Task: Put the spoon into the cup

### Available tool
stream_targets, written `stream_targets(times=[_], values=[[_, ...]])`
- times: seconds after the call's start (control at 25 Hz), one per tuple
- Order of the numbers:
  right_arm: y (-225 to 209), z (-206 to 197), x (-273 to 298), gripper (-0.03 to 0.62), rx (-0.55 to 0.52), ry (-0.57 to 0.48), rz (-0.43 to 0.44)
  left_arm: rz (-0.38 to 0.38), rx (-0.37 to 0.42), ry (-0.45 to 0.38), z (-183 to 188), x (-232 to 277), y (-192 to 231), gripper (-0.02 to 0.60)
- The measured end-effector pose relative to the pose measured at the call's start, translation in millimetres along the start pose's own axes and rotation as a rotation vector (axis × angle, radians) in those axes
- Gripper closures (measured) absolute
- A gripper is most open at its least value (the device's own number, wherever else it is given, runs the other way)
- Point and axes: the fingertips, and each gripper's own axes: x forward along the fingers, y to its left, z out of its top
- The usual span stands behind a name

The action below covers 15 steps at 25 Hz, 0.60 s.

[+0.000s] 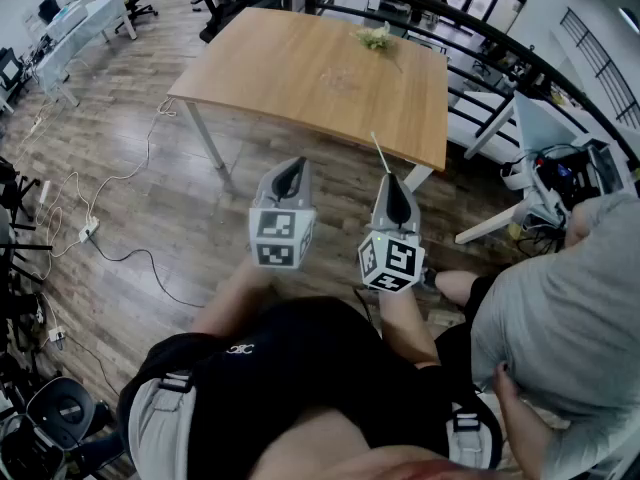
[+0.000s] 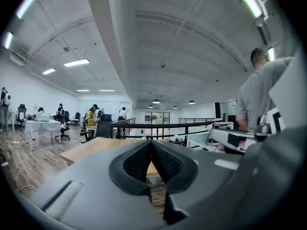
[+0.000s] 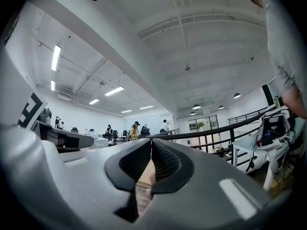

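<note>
Head view puts both grippers low at centre, with the wooden table well apart at 12 o'clock. A thin pale rod, which I take to be the spoon, sticks out of the right gripper toward 11 o'clock and crosses the table's near edge. The left gripper sits just beside it at 9 o'clock.

Right gripper view shows its jaws drawn together on a pale sliver low between the pads. The rod beyond the tip is lost against the white ceiling. Left gripper view shows jaws pressed tip to tip with nothing between them, only table wood through the gap below.

The spoon looks light, stiff and smooth, so a pinch at one end would let it swing or slide. A hold nearer the middle of the handle would steady it.

No view shows the cup. Only the head view shows a small yellow-green clump at the table's far side, which I cannot identify, and a person in grey at 3 o'clock.
</note>
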Motion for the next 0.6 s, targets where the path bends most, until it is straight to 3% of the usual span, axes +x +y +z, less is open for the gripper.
stream_targets(times=[0.2, 0.36, 0.6], values=[[3.8, -1.3, -4.3, 0.585, -0.012, -0.004, 0.008, -0.005, 0.003, -0.009, -1.9, -2.7, -2.5, 0.571], [13.8, 2.1, -9.9, 0.583, -0.083, -0.028, 0.017, -0.008, -0.004, -0.004, -1.9, -5.9, -4.5, 0.571], [10.1, -1.2, -15.0, 0.585, -0.059, -0.015, 0.03, -0.01, 0.012, -0.004, -5.4, -5.9, -15.4, 0.571]])
